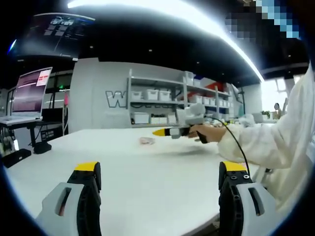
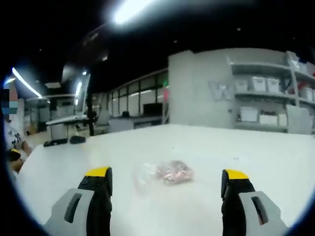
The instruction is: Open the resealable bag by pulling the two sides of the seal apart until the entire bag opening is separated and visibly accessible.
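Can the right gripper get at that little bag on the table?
Probably yes. The bag lies flat on the bare white table, just ahead of the right gripper and between its open jaws, with nothing in the way.

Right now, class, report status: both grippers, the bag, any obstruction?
Left gripper open, empty. Right gripper open, nearing the resealable bag. Bag flat on the white table, untouched. Nothing in the way.

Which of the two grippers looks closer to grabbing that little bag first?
The right gripper, probably: the bag lies on the table just ahead between its open jaws. From the left gripper, the bag sits far across the table.
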A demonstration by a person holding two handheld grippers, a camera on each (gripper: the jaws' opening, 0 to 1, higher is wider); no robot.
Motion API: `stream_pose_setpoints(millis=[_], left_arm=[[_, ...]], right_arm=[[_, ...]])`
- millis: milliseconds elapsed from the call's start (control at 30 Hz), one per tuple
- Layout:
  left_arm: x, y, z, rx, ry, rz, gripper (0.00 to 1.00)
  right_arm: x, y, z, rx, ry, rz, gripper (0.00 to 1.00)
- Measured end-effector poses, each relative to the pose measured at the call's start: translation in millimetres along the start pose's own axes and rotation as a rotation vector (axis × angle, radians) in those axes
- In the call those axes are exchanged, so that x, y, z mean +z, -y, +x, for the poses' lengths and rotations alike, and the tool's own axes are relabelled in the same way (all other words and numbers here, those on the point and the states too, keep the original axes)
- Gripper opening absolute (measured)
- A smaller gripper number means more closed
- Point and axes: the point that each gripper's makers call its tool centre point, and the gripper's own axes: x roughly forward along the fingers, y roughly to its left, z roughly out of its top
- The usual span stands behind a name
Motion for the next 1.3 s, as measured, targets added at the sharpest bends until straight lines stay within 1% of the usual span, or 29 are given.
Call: stream_pose_setpoints(millis=[67,233,500,800,1000,1100,1200,1300], left_arm=[[-0.4,0.8,0,-0.003,-0.002,0.001,0.98],[-0.8,-0.7,0,0.001,-0.002,-0.002,0.98],[-0.2,-2.0,-1,0.003,-0.002,-0.003,0.98],[-0.3,-1.8,-1,0.003,-0.005,0.0,0.98],[-0.1,1.3,1,-0.003,-0.001,0.0,0.98],[-1.1,2.8,2,-0.006,-0.004,0.001,0.98],[-0.8,3.3,2,-0.008,-0.003,0.0,0.98],[-0.8,2.7,2,-0.007,-0.002,0.0,0.98]], right_arm=[[0.6,0,0,-0.004,-0.001,-0.023,0.93],[5.0,-4,-1,-0.002,0.002,-0.123,0.93],[3.0,-9,-6,0.009,-0.008,-0.189,0.93],[9.8,-10,-15,0.015,0.014,-0.2,0.93],[9.3,-10,-23,0.026,0.015,-0.185,0.93],[7.5,-8,-26,0.02,0.011,-0.201,0.93],[5.9,-6,-30,0.018,0.012,-0.195,0.93],[5.9,-2,-32,0.001,0.014,-0.222,0.93]])
